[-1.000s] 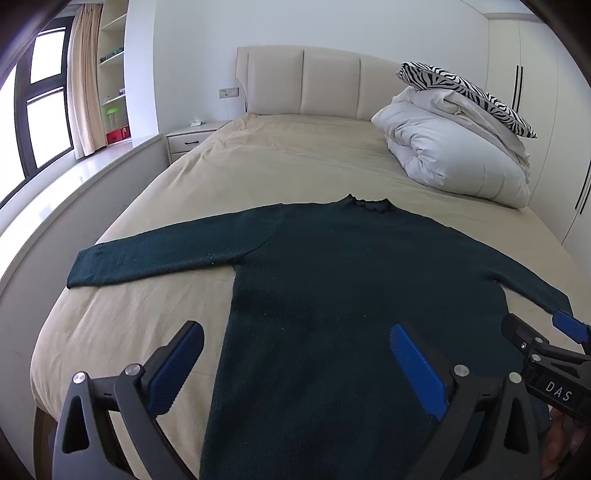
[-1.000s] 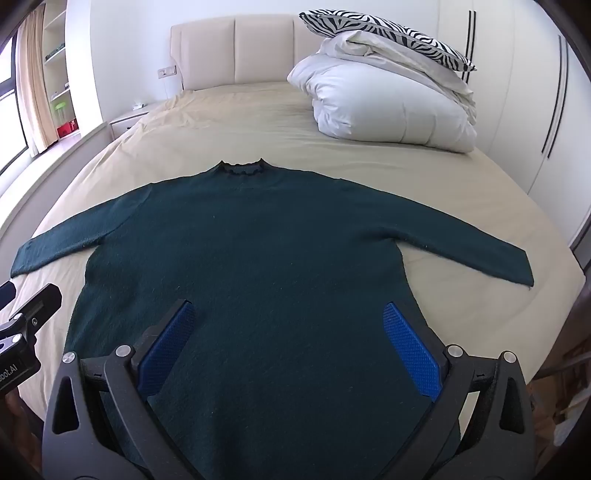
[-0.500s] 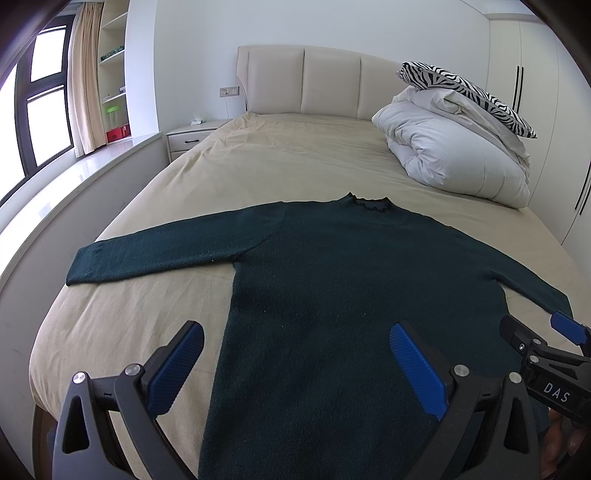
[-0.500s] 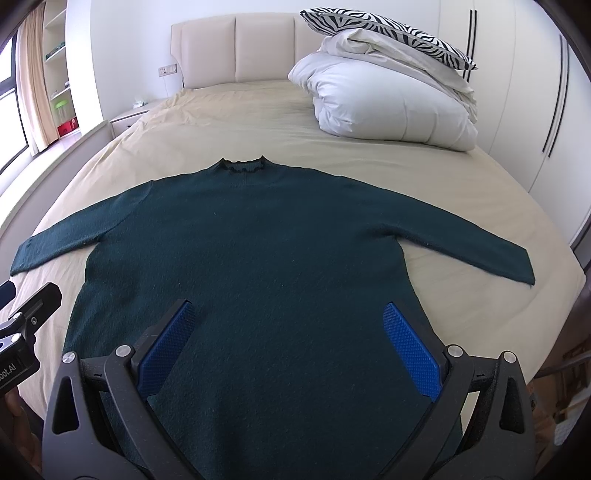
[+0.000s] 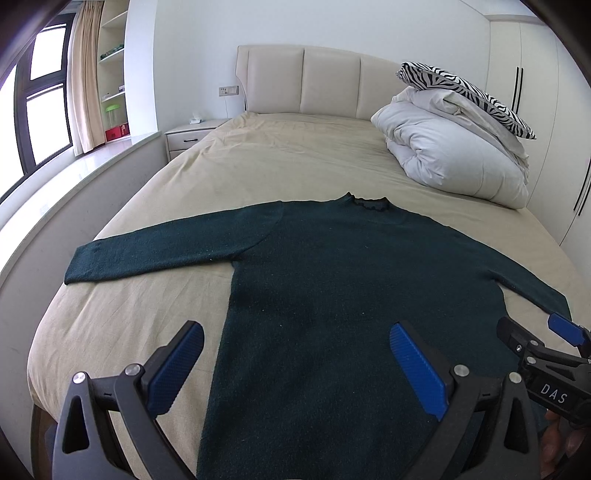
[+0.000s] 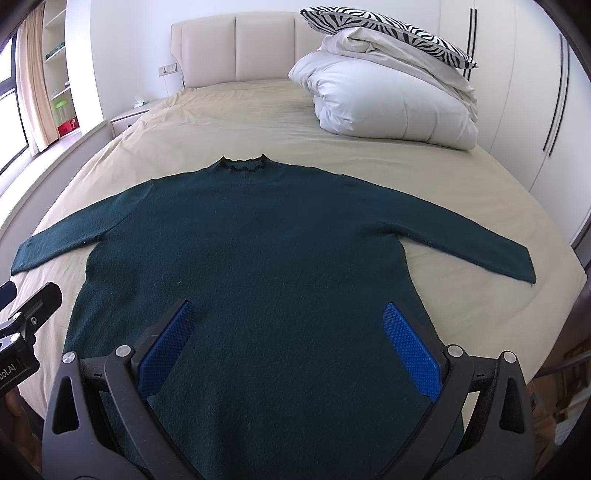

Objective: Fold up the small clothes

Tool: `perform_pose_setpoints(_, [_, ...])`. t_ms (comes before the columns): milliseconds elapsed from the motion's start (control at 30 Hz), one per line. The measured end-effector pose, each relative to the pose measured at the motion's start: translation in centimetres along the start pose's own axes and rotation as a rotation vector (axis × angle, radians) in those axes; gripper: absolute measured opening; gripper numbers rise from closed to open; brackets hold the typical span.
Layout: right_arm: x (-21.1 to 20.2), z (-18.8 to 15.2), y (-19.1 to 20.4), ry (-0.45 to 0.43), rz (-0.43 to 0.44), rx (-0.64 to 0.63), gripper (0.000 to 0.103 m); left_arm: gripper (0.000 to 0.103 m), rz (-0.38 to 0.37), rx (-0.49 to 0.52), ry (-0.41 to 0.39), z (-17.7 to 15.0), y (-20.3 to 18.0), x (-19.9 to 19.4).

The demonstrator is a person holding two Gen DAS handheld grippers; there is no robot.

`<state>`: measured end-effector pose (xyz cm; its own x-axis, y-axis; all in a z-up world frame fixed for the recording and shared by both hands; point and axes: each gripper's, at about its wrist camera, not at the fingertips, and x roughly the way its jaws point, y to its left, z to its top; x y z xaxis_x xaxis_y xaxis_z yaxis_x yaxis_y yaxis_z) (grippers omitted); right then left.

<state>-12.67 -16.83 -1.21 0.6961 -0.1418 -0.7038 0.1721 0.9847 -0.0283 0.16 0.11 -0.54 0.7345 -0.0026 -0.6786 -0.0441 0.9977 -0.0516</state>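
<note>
A dark green sweater (image 6: 258, 258) is spread flat on the bed (image 6: 258, 110), sleeves out, unfolded; the left gripper (image 5: 295, 365) and right gripper (image 6: 288, 339) are held above its near hem, jaws wide open and empty, so a sleeve or hem grasp seems called for next.

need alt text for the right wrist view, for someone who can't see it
A dark green sweater lies flat, face up, on a beige bed, both sleeves spread out and the collar toward the headboard. The open right gripper hovers above its lower half, holding nothing. A folded white duvet topped by a zebra-print pillow sits at the far right.
</note>
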Motion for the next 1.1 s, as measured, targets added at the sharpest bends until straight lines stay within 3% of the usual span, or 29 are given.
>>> perform_pose_setpoints(1100, [0.37, -0.62, 0.64, 0.013, 0.002, -0.008, 0.103, 0.103, -0.002, -0.007, 0.006, 0.03, -0.16, 0.09])
